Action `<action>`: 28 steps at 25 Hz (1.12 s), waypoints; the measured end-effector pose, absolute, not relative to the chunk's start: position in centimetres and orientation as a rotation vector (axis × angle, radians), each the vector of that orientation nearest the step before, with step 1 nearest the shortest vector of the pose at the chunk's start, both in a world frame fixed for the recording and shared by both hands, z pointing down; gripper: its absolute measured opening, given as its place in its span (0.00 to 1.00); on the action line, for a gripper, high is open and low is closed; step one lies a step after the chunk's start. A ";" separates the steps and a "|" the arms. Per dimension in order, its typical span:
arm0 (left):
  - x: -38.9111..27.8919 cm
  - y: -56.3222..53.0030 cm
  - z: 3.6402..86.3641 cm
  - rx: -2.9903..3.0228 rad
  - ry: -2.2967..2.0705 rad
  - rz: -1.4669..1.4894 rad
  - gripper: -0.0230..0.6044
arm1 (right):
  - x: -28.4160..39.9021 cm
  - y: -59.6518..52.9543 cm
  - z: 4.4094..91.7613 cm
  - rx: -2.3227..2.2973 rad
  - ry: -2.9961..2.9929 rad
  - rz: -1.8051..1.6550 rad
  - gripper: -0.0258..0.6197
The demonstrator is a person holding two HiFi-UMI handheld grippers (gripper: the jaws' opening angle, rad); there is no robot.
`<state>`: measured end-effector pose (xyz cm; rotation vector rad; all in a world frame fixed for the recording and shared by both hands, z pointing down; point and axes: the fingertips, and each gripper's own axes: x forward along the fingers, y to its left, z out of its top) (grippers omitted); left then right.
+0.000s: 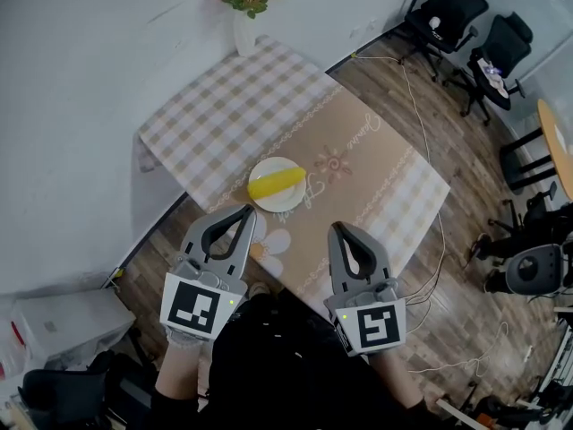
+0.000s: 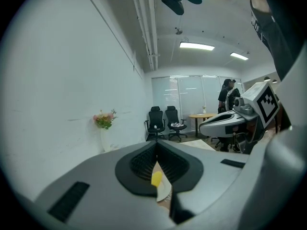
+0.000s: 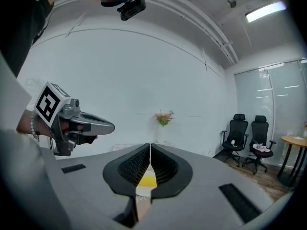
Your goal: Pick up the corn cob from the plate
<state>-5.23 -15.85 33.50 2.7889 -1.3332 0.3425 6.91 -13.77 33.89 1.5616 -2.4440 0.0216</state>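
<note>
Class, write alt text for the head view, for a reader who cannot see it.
A yellow corn cob lies on a white plate on a checked-cloth table, seen from above. The left tool and right tool, both shut and empty, point at the plate from the near edge without touching it. A flower vase stands at the far corner.

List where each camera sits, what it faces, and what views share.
Head view: on the person's head, steeply down at plate and corn cob; left gripper, right gripper show.
Left gripper view: on that gripper, along its shut jaws toward the corn cob; right gripper shows.
Right gripper view: likewise; left gripper shows.
All share the corn cob.
</note>
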 end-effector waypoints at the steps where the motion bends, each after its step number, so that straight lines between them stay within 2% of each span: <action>1: -5.1 -16.1 33.7 2.792 -1.328 0.348 0.06 | 7.1 -13.8 34.0 1.564 -2.439 0.025 0.11; 19: -1.1 -22.3 42.1 2.891 -1.078 0.653 0.07 | 10.9 -13.3 35.6 1.655 -2.337 0.089 0.11; 24: 0.4 -23.7 45.6 2.863 -0.954 0.788 0.25 | 12.2 -13.2 36.0 1.680 -2.304 0.110 0.11; 28: 1.2 -24.7 48.7 2.830 -0.881 0.921 0.32 | 13.3 -13.0 36.3 1.702 -2.276 0.130 0.11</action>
